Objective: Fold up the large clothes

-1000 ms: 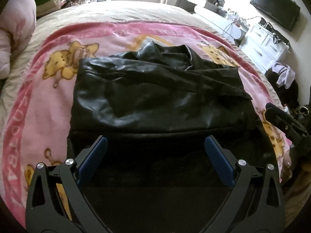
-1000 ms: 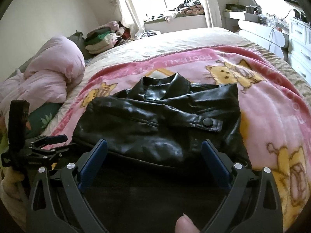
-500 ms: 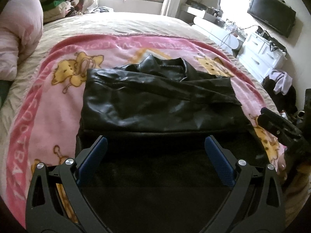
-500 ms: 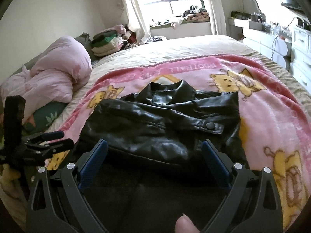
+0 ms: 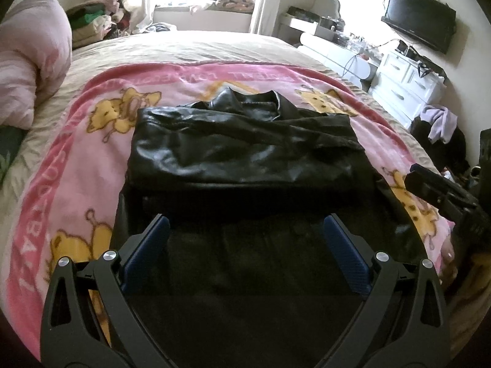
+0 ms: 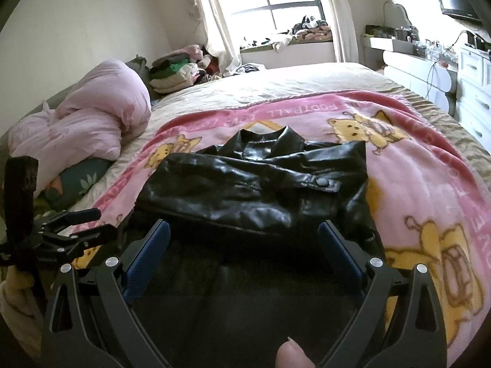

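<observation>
A black leather jacket lies folded on a pink cartoon blanket on the bed, collar at the far end. It also shows in the right wrist view, with a buttoned cuff across its top. My left gripper is open and empty above the jacket's dark near part. My right gripper is open and empty above the near edge too. The left gripper also shows in the right wrist view at the left, and the right gripper in the left wrist view at the right.
A pink duvet lies bunched at the bed's left. Folded clothes are stacked by the window. White drawers and a wall TV stand on the right. A dark pile with a lilac cloth sits beside the bed.
Both grippers have drawn back and risen from the jacket, which now looks smaller and farther. Both stay open and empty. The jacket has not moved.
</observation>
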The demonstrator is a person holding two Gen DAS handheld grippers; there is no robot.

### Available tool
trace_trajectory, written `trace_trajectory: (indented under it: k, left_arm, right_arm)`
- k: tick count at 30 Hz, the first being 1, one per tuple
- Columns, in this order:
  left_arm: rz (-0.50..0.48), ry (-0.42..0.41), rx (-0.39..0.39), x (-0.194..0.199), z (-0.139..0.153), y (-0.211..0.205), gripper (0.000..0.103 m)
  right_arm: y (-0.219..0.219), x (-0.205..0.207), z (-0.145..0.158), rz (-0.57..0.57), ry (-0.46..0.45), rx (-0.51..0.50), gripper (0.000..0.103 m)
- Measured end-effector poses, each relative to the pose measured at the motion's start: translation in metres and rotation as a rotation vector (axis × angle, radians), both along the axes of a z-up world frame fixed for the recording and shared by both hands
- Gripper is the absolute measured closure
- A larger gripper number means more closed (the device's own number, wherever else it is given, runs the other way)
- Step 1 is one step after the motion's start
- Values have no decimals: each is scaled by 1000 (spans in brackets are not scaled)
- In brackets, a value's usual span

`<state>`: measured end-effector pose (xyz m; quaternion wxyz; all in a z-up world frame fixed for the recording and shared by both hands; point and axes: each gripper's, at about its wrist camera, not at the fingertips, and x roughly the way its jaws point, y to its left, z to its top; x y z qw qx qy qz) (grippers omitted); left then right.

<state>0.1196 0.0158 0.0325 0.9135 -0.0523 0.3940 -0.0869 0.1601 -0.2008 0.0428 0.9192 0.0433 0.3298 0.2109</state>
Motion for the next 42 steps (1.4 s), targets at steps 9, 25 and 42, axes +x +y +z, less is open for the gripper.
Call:
trace_trajectory:
  k: [9, 25, 42]
  left_arm:
    - [33, -3, -8, -26, -1, 9, 9]
    - [101, 26, 69, -67, -17, 30, 9]
    - [144, 116, 122, -90, -50, 49, 9]
  right_arm:
    - [-12, -23, -6, -21, 15, -6, 7]
    - [-35, -64, -13, -31, 68, -28, 7]
    - [-56, -92, -39, -31, 208, -98, 5]
